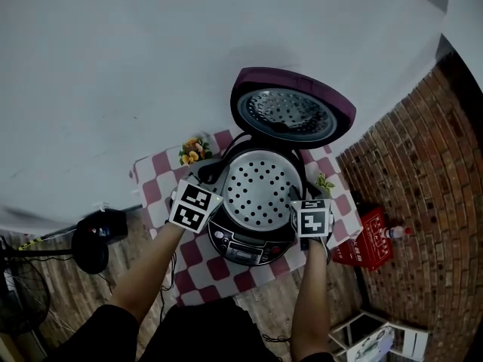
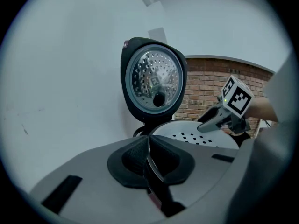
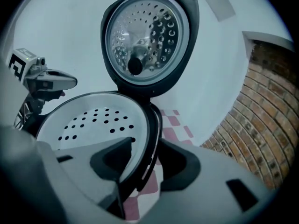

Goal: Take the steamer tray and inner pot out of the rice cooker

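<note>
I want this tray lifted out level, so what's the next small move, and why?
Probably close the right gripper on the steamer tray rim. The left gripper is shut on the rim at the opposite side, while the right fingers stand apart with the rim between them, not pressing.

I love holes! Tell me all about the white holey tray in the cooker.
The steamer tray is round, white, shallow and plastic-looking, dotted with round holes. It sits level in the top of the open rice cooker. The left gripper pinches its left rim; the right gripper, jaws open, straddles its right rim.
</note>
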